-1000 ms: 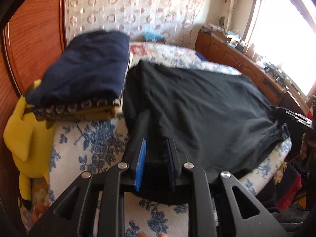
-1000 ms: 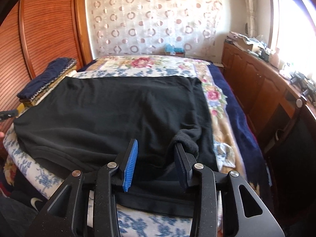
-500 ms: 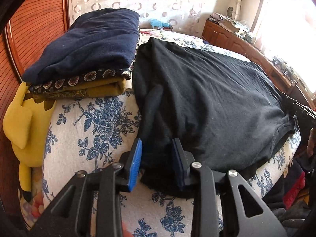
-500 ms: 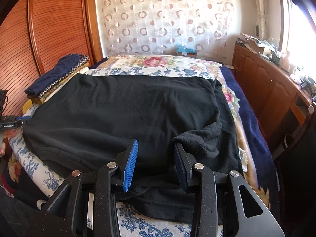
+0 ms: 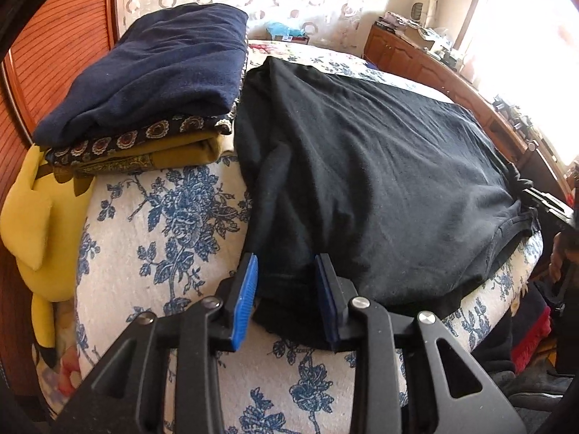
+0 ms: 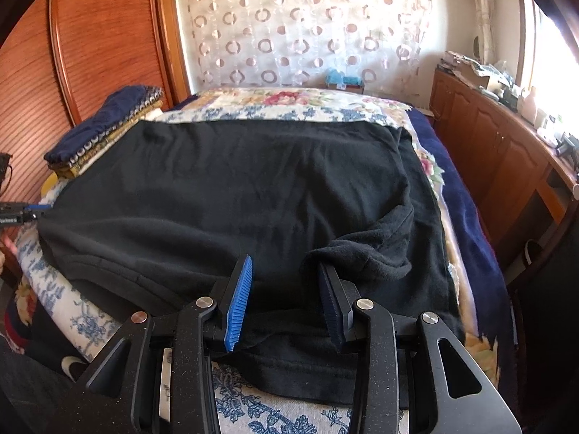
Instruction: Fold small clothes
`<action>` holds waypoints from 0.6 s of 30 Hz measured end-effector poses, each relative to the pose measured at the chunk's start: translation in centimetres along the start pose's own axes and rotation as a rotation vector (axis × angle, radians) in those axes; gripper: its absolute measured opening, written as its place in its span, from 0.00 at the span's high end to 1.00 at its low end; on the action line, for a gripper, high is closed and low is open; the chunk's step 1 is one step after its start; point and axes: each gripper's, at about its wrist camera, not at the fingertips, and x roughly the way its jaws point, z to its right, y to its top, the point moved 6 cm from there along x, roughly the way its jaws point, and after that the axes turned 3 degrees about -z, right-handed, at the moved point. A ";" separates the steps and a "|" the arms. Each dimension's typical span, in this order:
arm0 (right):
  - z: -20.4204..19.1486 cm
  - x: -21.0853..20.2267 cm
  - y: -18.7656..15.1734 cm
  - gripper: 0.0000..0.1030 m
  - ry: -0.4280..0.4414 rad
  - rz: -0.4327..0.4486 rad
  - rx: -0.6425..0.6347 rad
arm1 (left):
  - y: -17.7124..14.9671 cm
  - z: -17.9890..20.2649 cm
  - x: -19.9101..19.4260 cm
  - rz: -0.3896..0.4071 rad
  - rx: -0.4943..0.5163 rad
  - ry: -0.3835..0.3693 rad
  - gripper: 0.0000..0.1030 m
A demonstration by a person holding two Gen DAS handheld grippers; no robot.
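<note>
Garment: a black sweater lies spread flat over the near end of a bed, its body filling the middle of both wrist views, its hem hanging just over the mattress edge at 6 o'clock

Left gripper: low at 6 o'clock in the left wrist view, its jaws have just been opening; the sweater's near left corner sits between the blue pads but fills only part of the gap, so the cloth looks released

Right gripper: at 6 o'clock in the right wrist view, jaws apart over the sweater's near right corner; a bunched sleeve rests against the tip of the right-hand finger, while the left-hand pad stands clear of the cloth, so nothing is pinched

Other tong seen: the left gripper's tip shows at 9 o'clock in the right wrist view, at the sweater's far corner

Bed cover: white quilt printed with blue flowers, bare at 8 o'clock beside the sweater

Folded pile: a navy piece on top of a patterned one and a mustard one, at 10 o'clock, just beside the sweater's left edge

Yellow plush toy: at 9 o'clock, wedged between bed and wooden panel

Cabinets: wooden, along the window at 3 o'clock
</note>
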 end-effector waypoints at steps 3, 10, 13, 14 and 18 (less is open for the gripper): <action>-0.2 0.5 -0.3 0.64 0.007 -0.010 -0.002 | 0.5 -0.1 0.2 -0.018 -0.001 -0.015 0.70; -0.6 1.2 -0.9 0.64 0.016 -0.025 -0.007 | 1.7 0.3 1.0 -0.021 0.034 0.004 0.68; -0.5 1.2 -1.1 0.64 0.022 -0.023 -0.003 | 2.3 0.4 1.3 -0.034 0.054 -0.017 0.69; -0.5 1.1 -1.2 0.64 0.025 -0.021 -0.001 | 2.4 0.4 1.3 -0.036 0.059 -0.025 0.72; -0.3 1.1 -1.3 0.64 0.036 -0.014 0.012 | 2.5 0.6 1.4 -0.033 0.041 -0.091 0.92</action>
